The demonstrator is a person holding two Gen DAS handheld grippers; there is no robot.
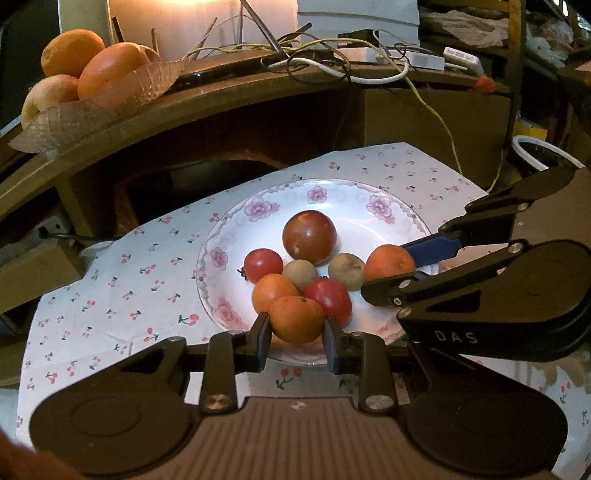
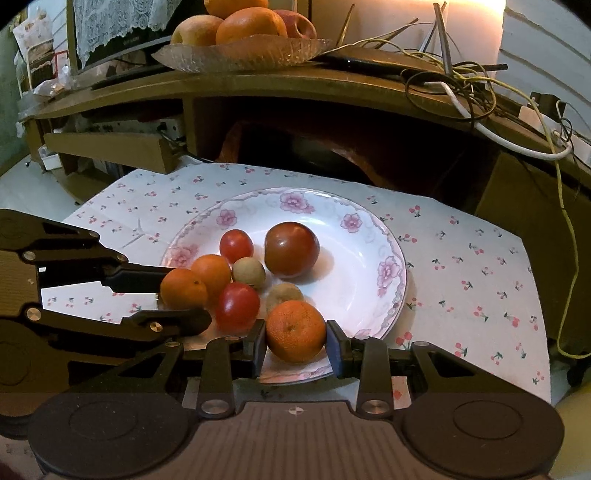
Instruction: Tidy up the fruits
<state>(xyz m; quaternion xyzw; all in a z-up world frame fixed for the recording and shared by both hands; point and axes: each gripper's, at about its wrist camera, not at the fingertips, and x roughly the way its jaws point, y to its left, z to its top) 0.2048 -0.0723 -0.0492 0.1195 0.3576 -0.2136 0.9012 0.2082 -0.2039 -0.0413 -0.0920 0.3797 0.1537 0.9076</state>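
Our left claw is clamped on a small dimpled mandarin at the near rim of the flowered plate. Our right claw grips a second mandarin beside glossy red tomatoes and dull brown fruits.

Plate: near rim hidden behind the left gripper body. Fruit bowl on the shelf above the plate: topmost orange cut by the picture's top edge. Cable tangle beside that bowl: individual leads indistinguishable. Cupboard recess behind the plate: contents too dark to tell.
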